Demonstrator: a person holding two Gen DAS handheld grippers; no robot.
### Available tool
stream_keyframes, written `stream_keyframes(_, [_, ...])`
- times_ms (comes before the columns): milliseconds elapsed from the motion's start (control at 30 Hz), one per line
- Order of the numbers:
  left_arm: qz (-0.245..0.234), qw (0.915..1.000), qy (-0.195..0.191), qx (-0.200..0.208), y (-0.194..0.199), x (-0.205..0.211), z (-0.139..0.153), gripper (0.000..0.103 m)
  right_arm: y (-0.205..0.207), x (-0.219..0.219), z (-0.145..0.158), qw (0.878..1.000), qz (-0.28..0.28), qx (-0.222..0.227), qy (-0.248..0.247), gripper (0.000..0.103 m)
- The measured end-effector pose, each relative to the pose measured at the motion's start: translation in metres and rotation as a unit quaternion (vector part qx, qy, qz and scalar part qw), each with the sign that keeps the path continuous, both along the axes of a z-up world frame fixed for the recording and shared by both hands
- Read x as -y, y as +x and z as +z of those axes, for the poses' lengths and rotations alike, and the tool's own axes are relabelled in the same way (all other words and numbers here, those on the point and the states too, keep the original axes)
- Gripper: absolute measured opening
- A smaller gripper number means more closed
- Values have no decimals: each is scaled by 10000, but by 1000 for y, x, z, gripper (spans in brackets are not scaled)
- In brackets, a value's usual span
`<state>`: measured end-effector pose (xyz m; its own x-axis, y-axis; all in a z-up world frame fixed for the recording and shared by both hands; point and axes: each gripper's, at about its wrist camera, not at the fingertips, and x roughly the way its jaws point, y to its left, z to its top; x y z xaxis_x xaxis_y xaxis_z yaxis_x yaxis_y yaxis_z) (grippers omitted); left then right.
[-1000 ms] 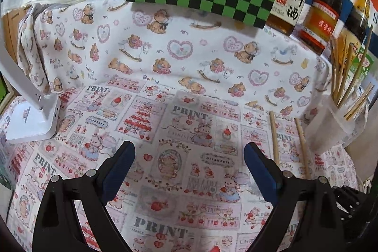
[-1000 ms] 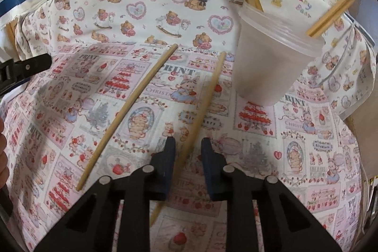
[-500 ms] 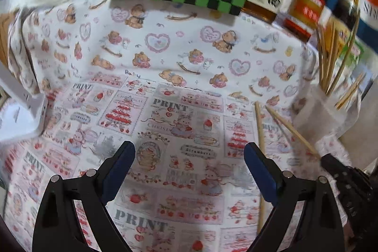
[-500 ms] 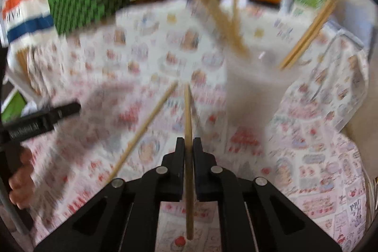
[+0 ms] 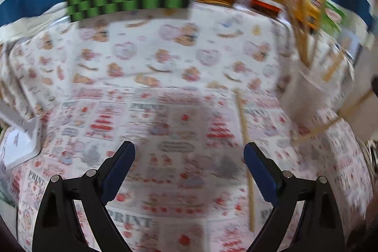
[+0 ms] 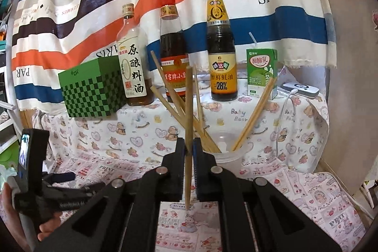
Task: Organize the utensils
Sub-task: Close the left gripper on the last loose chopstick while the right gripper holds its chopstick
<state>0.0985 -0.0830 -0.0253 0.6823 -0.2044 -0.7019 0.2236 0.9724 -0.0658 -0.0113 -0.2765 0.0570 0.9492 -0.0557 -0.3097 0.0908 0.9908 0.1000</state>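
Note:
My right gripper (image 6: 188, 148) is shut on a wooden chopstick (image 6: 188, 110), which stands nearly upright between the pads, raised off the cloth. Just behind it is a clear plastic cup (image 6: 224, 155) with several chopsticks (image 6: 254, 117) leaning in it. In the blurred left wrist view, my left gripper (image 5: 189, 155) is open above the patterned tablecloth (image 5: 165, 124) with nothing between its fingers. One chopstick (image 5: 245, 157) lies on the cloth beside the right finger. The cup (image 5: 300, 96) is at the right, and the held chopstick (image 5: 330, 122) shows as a slanted streak.
Three sauce bottles (image 6: 173, 49), a green checkered box (image 6: 89, 89) and a green drink carton (image 6: 261, 72) line the back under a striped cloth. A white device with a cable (image 6: 301, 87) lies at the right. A person's hand (image 6: 47, 223) holds the left gripper's handle.
The right gripper closed on a chopstick lying on the cloth, lifted it and tilted up so it faces the bottles. The left gripper shifted toward the remaining chopstick, which is closer to its right finger.

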Motion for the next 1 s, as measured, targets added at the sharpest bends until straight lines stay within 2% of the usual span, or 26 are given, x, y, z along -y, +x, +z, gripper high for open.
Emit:
stream_keyframes(67, [-179, 9997, 89, -155, 0, 10, -6, 87, 0, 1, -1, 10000, -7, -7, -21, 6])
stream_keyframes(200, [-423, 9971, 244, -576, 5, 27, -27, 65, -3, 1, -2, 10000, -35, -28, -20, 6])
stream_keyframes(333, [-727, 9951, 37, -676, 1, 40, -30, 58, -2, 5, -1, 10000, -41, -60, 50, 6])
stream_keyframes(433, [-852, 9937, 138, -716, -3, 52, -32, 52, -1, 6, -1, 9999, -66, -82, 81, 7])
stream_keyframes(500, [-813, 9932, 262, -789, -2, 56, -36, 43, -1, 7, -1, 9999, -74, -88, 84, 7])
stream_keyframes(567, [-700, 9944, 415, -682, -4, 60, -37, 36, -1, 6, -1, 9999, -85, -94, 54, 7])
stream_keyframes(733, [-708, 9941, 588, -571, -7, 65, -36, 29, -1, 6, -1, 9999, -113, -95, 22, 7])
stream_keyframes(767, [-729, 9939, 589, -588, -8, 65, -36, 25, -1, 5, -1, 9999, -125, -92, 0, 7])
stream_keyframes(800, [-732, 9937, 600, -605, -7, 65, -36, 15, -1, 5, -1, 9999, -137, -89, -22, 7])
stream_keyframes(867, [-679, 9938, 583, -655, -6, 63, -35, 6, 0, 5, -2, 9998, -159, -96, -43, 7])
stream_keyframes(1000, [-636, 9944, 490, -685, -2, 55, -36, 5, 1, 6, -2, 9997, -187, -129, -38, 7])
